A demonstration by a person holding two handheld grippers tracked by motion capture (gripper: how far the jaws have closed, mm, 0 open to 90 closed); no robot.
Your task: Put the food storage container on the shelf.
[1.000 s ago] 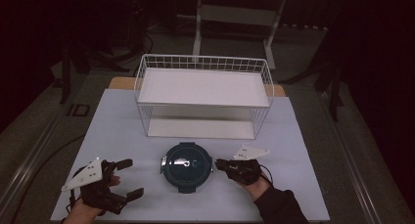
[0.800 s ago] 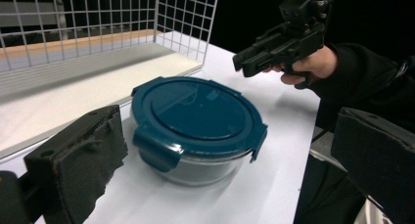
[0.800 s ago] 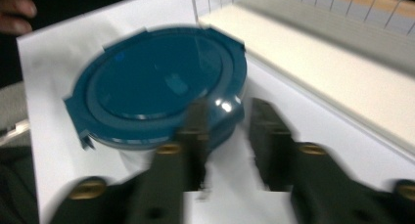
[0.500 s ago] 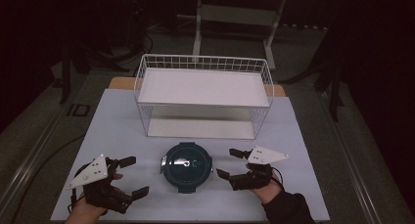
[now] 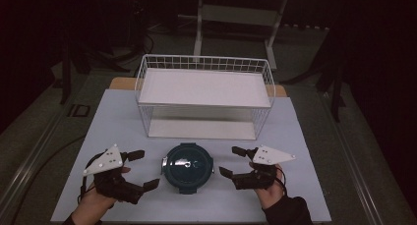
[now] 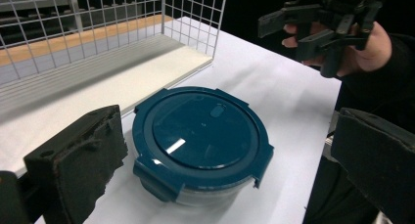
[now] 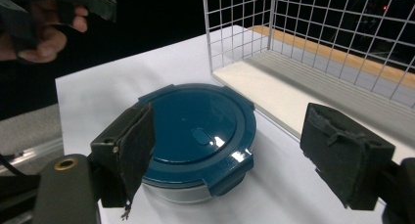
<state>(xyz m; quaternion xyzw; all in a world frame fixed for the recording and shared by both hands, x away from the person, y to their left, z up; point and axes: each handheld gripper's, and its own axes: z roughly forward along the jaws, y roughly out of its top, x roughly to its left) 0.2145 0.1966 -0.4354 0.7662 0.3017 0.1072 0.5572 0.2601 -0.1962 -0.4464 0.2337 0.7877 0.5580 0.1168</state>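
teal round container sits on the white worktop between your claws, just in front of the wire basket. your left claw is spread wide, empty; your right claw has just been closing a little, nothing between its jaws.

left claw view: the container lies beyond the spread jaws.

right claw view: same, untouched.

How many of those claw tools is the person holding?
2. The left gripper is at the table's near left, the right gripper at its near right, with the round container between them. Both are open.
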